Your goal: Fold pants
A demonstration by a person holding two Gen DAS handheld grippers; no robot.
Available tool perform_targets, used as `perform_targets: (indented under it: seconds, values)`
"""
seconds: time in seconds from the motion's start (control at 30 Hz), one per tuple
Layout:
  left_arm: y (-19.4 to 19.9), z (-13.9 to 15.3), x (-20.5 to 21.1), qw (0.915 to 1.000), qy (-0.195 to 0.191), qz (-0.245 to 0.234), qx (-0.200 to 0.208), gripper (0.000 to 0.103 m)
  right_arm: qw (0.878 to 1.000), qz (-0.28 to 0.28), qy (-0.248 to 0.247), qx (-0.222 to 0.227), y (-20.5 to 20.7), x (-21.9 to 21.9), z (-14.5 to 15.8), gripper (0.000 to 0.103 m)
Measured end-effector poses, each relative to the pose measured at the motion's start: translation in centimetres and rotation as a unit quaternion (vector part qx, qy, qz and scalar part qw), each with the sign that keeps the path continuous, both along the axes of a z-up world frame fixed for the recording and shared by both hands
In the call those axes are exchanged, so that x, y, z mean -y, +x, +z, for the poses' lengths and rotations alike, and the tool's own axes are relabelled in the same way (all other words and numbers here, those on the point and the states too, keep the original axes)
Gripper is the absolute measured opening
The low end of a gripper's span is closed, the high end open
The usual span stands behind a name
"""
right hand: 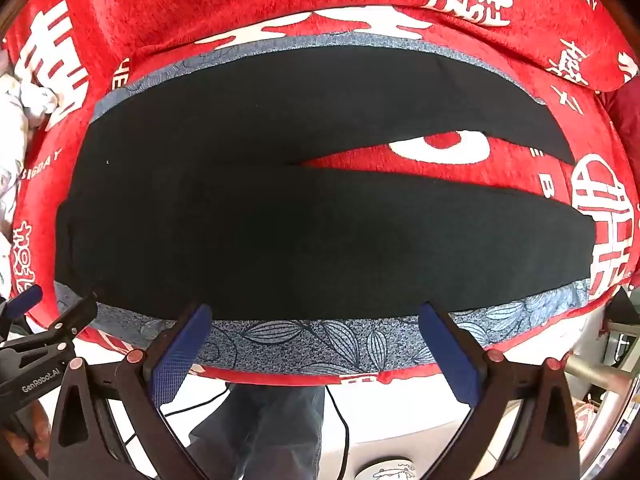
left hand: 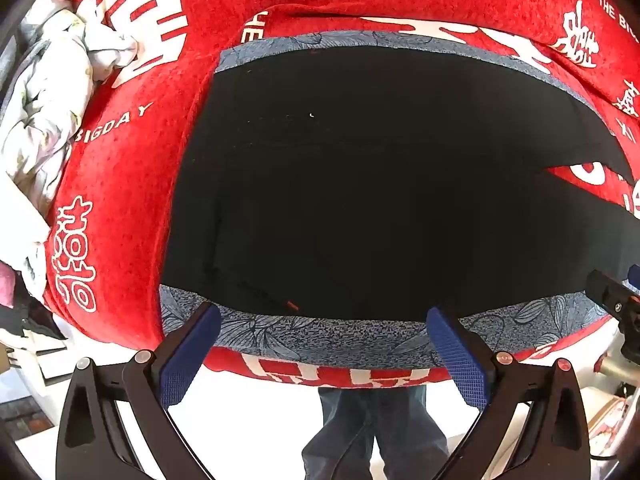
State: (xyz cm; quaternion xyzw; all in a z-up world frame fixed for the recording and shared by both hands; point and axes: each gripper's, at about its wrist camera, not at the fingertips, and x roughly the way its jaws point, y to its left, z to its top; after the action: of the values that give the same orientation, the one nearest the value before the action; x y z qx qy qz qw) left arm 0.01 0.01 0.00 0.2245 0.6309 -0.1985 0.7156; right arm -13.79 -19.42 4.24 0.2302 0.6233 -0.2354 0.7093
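Black pants [right hand: 248,216] lie flat on a blue-grey leaf-patterned mat [right hand: 320,344], waist to the left, two legs splayed apart to the right. In the left wrist view the pants [left hand: 360,200] fill the middle, their waist end at the left. My left gripper [left hand: 324,324] hangs open above the mat's near edge, nothing between its blue pads [left hand: 188,356]. My right gripper [right hand: 316,320] is open too, over the near edge beside the lower leg, empty. The left gripper [right hand: 36,320] shows at the left edge of the right wrist view.
A red plush cover with white characters [left hand: 132,184] spreads under the mat. Crumpled pale floral cloth [left hand: 44,112] lies at the far left. A person's jeans-clad legs [left hand: 376,432] stand at the near edge. A cable [right hand: 340,420] hangs by the legs, and a metal tube [right hand: 600,376] shows at right.
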Motion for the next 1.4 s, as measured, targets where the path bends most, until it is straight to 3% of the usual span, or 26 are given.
perform_targets:
  seconds: [0.83, 0.97, 1.17, 1.4]
  values:
    - [0.3, -0.1, -0.6, 0.9997, 0.02, -0.005, 0.008, 0.103, 1.0, 0.005, -0.01, -0.009, 0.4, -0.4, -0.3, 0.103]
    - [0.3, -0.1, -0.7, 0.9999, -0.002, -0.006, 0.008, 0.103, 1.0, 0.005, -0.009, -0.01, 0.5, -0.4, -0.4, 0.103]
    - [0.2, -0.2, -0.7, 0.9997, 0.019, -0.007, 0.015, 0.103, 1.0, 0.007, -0.01, -0.01, 0.7, -0.5, -0.5, 0.103]
    - [0.4, -0.4, -1.1, 0.9998, 0.019, -0.005, 0.01, 0.103, 1.0, 0.009, -0.01, -0.013, 1.0, -0.9, -0.6, 0.103]
